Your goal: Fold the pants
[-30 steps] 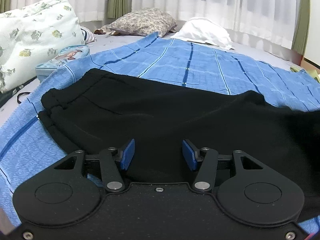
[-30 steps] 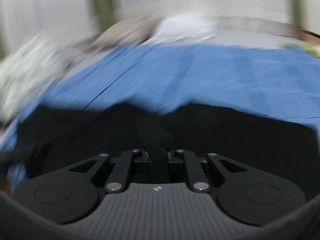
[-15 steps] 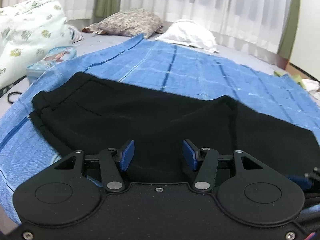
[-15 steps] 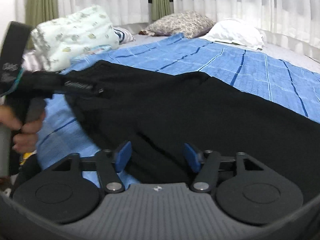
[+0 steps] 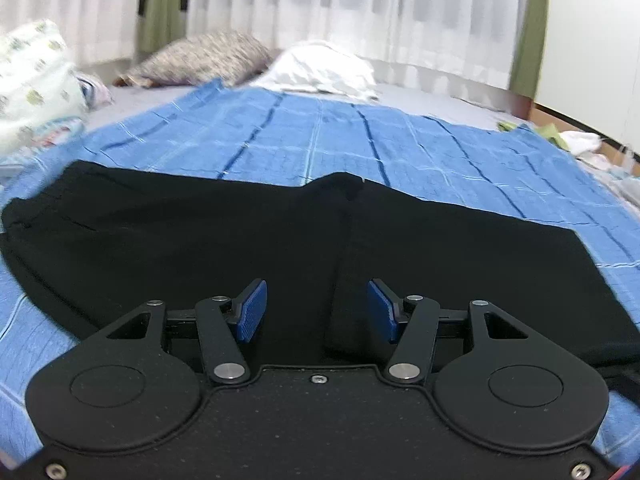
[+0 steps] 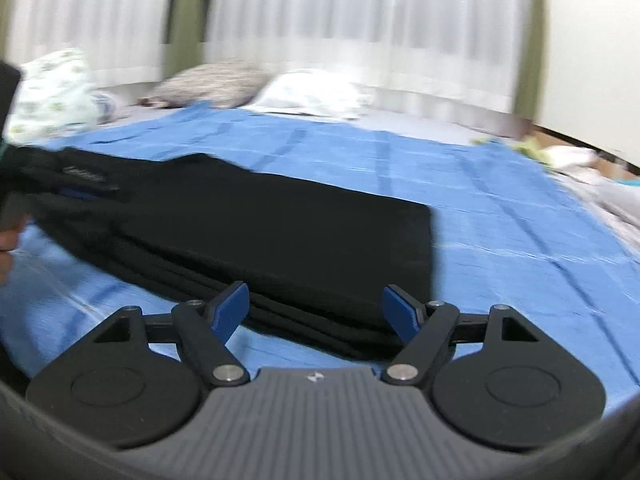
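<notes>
Black pants (image 5: 240,240) laid flat on blue plaid blanket (image 5: 340,136), one half folded over the other. Left gripper (image 5: 316,306) and right gripper (image 6: 316,312) spread wide, empty, poised at near edge, probably for regrasping.

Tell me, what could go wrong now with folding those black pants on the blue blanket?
Both the left gripper and right gripper are open, holding nothing, so the folded black pants may slump. Their stacked layers show at the near edge; a grab might catch only some. Pinching could also snag the blue blanket beneath.
</notes>
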The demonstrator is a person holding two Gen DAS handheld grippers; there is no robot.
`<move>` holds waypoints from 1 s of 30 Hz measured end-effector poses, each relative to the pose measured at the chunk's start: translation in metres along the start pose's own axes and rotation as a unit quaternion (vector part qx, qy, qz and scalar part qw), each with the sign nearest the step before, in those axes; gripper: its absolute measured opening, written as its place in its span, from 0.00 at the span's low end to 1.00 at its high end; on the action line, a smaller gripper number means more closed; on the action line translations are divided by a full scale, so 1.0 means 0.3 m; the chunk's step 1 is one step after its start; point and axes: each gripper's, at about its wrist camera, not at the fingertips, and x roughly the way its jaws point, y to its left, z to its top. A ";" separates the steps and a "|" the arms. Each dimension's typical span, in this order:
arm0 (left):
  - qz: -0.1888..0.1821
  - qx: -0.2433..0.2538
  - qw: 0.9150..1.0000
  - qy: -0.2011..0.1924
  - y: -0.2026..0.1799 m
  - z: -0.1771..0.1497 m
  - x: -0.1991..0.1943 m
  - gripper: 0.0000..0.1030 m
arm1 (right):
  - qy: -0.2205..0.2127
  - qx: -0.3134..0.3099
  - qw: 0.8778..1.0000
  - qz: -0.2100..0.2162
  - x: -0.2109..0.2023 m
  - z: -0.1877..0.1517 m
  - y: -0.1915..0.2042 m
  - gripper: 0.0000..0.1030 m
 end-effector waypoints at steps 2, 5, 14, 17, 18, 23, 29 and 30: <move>0.001 0.000 1.000 -0.002 -0.024 -0.017 -0.001 0.53 | 0.006 0.006 1.000 -0.027 -0.004 -0.017 -0.043 0.82; -0.003 0.000 1.000 0.010 -0.049 -0.029 0.010 0.53 | 0.017 0.002 0.998 -0.052 0.010 -0.036 -0.070 0.82; 0.025 0.037 0.998 0.033 -0.079 -0.063 0.047 0.53 | 0.024 -0.022 0.993 -0.110 0.037 -0.063 -0.090 0.82; 0.028 0.045 0.998 0.031 -0.085 -0.071 0.049 0.53 | 0.026 -0.016 0.991 -0.128 0.055 -0.064 -0.118 0.82; 0.028 0.044 0.998 0.031 -0.084 -0.072 0.049 0.53 | 0.027 -0.011 0.992 -0.126 0.068 -0.063 -0.125 0.82; 0.034 0.046 0.998 0.031 -0.088 -0.078 0.045 0.53 | 0.030 0.017 0.995 -0.096 0.126 -0.046 -0.142 0.59; 0.028 0.042 0.997 0.050 -0.098 -0.069 0.027 0.53 | 0.020 -0.055 0.993 -0.099 0.125 -0.031 -0.132 0.34; 0.026 0.045 0.997 0.051 -0.103 -0.072 0.023 0.53 | 0.023 -0.062 0.993 -0.101 0.126 -0.033 -0.138 0.34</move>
